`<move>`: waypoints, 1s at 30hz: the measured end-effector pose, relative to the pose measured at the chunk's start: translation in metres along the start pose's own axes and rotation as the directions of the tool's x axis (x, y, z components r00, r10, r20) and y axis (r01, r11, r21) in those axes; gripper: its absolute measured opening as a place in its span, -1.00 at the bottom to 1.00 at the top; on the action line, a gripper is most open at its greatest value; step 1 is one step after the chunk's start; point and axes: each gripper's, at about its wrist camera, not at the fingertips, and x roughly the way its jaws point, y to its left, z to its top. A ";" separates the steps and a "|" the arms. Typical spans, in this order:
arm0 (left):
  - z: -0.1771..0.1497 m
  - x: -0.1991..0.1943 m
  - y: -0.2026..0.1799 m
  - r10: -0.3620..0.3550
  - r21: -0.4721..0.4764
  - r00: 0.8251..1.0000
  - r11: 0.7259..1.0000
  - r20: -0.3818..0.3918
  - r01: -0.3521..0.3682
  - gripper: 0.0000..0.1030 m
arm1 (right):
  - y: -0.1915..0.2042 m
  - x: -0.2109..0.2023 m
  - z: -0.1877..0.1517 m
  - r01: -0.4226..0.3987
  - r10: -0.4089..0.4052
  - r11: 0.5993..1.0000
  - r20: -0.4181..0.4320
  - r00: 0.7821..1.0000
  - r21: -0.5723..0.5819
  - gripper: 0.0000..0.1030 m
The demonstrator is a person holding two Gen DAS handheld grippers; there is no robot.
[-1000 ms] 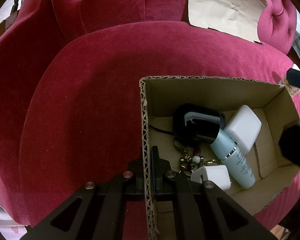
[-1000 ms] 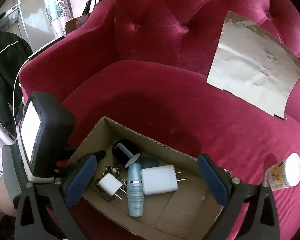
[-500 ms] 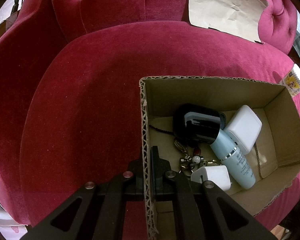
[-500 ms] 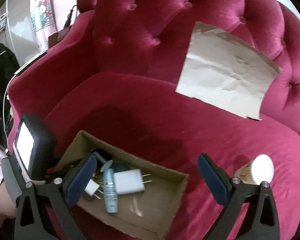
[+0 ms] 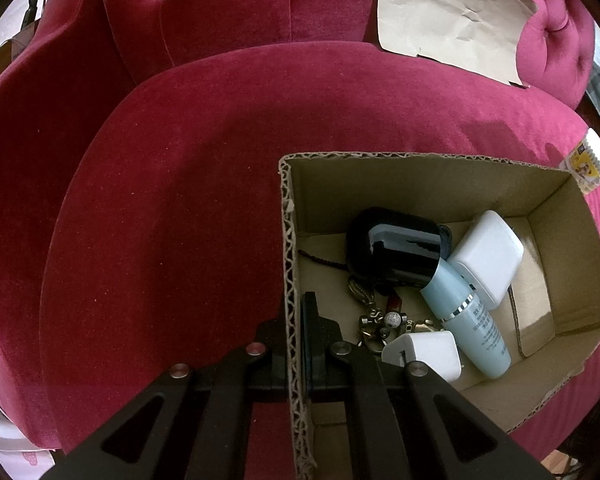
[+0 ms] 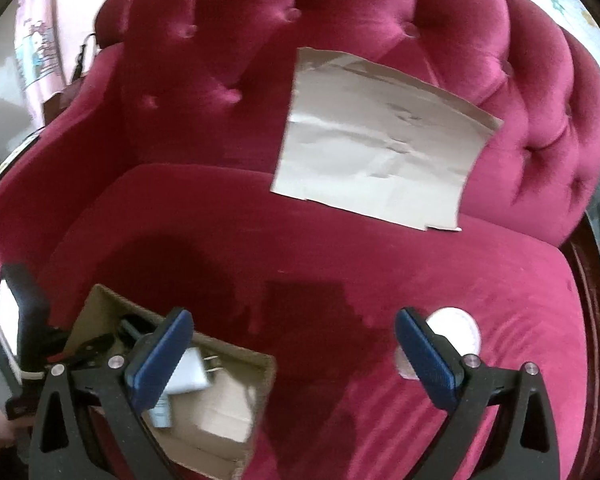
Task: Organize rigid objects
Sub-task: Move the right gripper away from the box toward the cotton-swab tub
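A cardboard box (image 5: 420, 184) sits on the red velvet seat. My left gripper (image 5: 296, 320) is shut on the box's left wall. Inside lie a black case (image 5: 396, 248), a pale blue bottle (image 5: 466, 324), a large white charger (image 5: 486, 256), a small white plug (image 5: 424, 352) and a keychain (image 5: 380, 320). A small white bottle with a yellow label (image 5: 588, 160) lies on the seat right of the box. My right gripper (image 6: 294, 354) is open and empty above the seat; the white bottle (image 6: 456, 330) shows just behind its right finger. The box (image 6: 220, 412) is at lower left there.
A sheet of tan paper (image 6: 376, 136) leans on the tufted chair back (image 6: 340, 24). The chair's left arm (image 5: 32, 128) rises beside the seat. The left gripper's camera body (image 6: 16, 344) shows at the far left of the right wrist view.
My right gripper has swung right and away from over the box toward the white bottle. My left gripper and the box have not moved.
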 end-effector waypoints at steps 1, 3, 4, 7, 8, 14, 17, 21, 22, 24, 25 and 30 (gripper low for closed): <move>0.000 0.000 0.000 -0.001 0.000 1.000 1.000 0.000 0.001 -0.94 | -0.004 0.000 0.001 0.007 -0.007 1.000 -0.002 1.000 0.006 0.99; 0.000 0.000 0.000 -0.002 -0.001 1.000 1.000 0.000 0.002 -0.94 | -0.014 0.001 0.002 0.030 -0.030 0.999 -0.010 0.999 0.018 0.99; 0.000 0.000 0.000 -0.001 -0.001 1.000 1.000 0.000 0.001 -0.94 | -0.018 0.001 0.002 0.041 -0.040 0.999 -0.013 0.999 0.024 0.99; 0.001 0.000 0.001 -0.001 0.000 1.000 1.000 0.000 0.001 -0.94 | -0.032 0.003 0.003 0.073 -0.072 0.996 -0.028 0.997 0.047 0.99; 0.001 0.000 0.001 -0.002 -0.001 1.000 1.000 0.000 0.002 -0.94 | -0.039 0.005 0.003 0.089 -0.087 0.995 -0.035 0.996 0.055 0.99; 0.001 0.000 0.001 -0.002 0.000 1.000 1.000 0.000 0.002 -0.94 | -0.064 0.017 0.003 0.149 -0.143 0.985 -0.080 0.987 0.083 0.99; 0.000 0.000 0.001 -0.002 0.001 1.000 1.000 0.001 0.002 -0.94 | -0.075 0.022 0.000 0.167 -0.157 0.981 -0.101 0.983 0.102 0.99; 0.000 0.000 0.001 -0.002 0.001 1.000 1.000 0.001 0.002 -0.94 | -0.092 0.034 -0.005 0.188 -0.170 0.974 -0.142 0.975 0.124 0.99; 0.000 0.000 0.001 -0.002 0.001 1.000 1.000 0.001 0.002 -0.94 | -0.094 0.036 -0.006 0.190 -0.171 0.973 -0.148 0.974 0.128 0.99; 0.000 0.000 0.001 -0.001 0.002 1.000 1.000 0.001 0.001 -0.94 | -0.099 0.040 -0.008 0.197 -0.174 0.971 -0.163 0.971 0.137 0.99; 0.000 0.000 0.001 -0.001 0.002 1.000 1.000 0.002 0.001 -0.94 | -0.102 0.043 -0.010 0.201 -0.177 0.969 -0.171 0.969 0.140 0.99; 0.000 0.000 0.001 -0.001 0.002 1.000 1.000 0.001 0.001 -0.94 | -0.113 0.057 -0.016 0.207 -0.173 0.965 -0.206 0.963 0.159 0.99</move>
